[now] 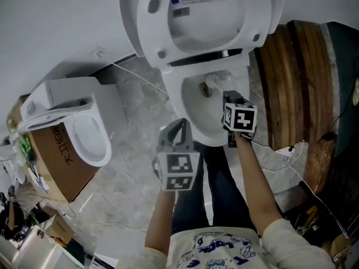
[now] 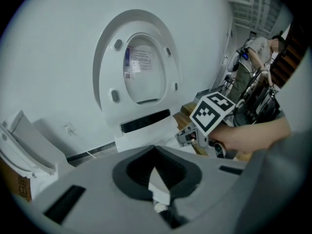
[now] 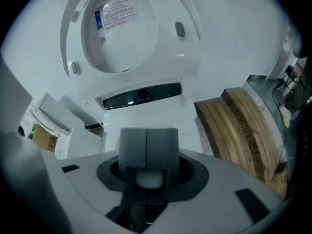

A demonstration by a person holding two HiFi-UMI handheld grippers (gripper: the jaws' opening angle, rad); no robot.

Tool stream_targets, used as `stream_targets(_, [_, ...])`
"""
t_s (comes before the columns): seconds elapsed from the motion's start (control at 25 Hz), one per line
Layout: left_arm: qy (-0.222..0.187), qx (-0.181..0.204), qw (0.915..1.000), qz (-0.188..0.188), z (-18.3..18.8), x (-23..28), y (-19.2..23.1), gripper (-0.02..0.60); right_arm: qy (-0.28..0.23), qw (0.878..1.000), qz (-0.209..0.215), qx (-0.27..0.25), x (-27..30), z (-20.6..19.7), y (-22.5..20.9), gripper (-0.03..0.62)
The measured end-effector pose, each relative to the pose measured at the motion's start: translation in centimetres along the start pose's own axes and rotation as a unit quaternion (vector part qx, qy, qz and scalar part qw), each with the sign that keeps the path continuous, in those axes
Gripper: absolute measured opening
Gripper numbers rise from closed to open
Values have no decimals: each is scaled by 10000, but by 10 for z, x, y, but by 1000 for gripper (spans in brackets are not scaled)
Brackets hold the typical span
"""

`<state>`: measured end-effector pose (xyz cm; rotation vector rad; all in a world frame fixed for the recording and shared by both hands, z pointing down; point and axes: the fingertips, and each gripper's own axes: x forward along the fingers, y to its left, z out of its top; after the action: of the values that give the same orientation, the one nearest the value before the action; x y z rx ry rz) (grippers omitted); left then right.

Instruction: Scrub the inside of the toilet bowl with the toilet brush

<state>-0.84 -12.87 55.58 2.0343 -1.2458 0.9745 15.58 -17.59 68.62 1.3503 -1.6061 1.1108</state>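
Head view: there is no desk here, so places go by the bowl's rim. The white ceramic toilet bowl [image 1: 189, 97] stands at centre with its white plastic seat and lid [image 1: 207, 15] tipped up against the wall, which leaves the inside open for scrubbing. The right gripper [image 1: 229, 106] hangs over the rim's right front edge. A pale, knobbly thing inside the bowl near the back edge is, by my reading, the head of the toilet brush [image 1: 209, 87], with its handle running up to that gripper. The left gripper [image 1: 182, 123] is held off the rim's left front corner, over the grey marbled floor [image 1: 129, 200], probably to keep it clear of the work. A second white toilet [image 1: 84, 130] sits on a brown cardboard box [image 1: 56, 164] well to the left, and curved brown wooden boards [image 1: 297, 88] are stacked to the right.

Left gripper view: its jaws meet in a pale wedge with nothing between them. It points at the raised seat and the right gripper's marker cube. A person [image 2: 263, 45] stands far back.

Right gripper view: the two grey pads are pressed together, and a rounded white piece sits clamped just below them, most likely the top of the brush handle. The rest would then hang down out of sight. The camera faces the raised lid, which suggests the handle is held steeply so that the head reaches the inner wall.
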Motion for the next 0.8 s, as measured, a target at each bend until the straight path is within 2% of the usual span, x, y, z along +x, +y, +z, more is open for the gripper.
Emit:
stream_targets(0.24, [113, -82, 9999, -18, -13, 4, -1, 3, 15, 9988, -76, 484, 15, 1, -8, 173])
stream_targets(0.56, [163, -135, 9997, -92, -21, 10, -8, 3, -43, 9951, 74, 989, 32, 6, -2, 172])
stream_targets(0.8, [168, -141, 9997, -103, -23, 12, -10, 3, 59, 9965, 444, 708, 39, -4, 21, 173])
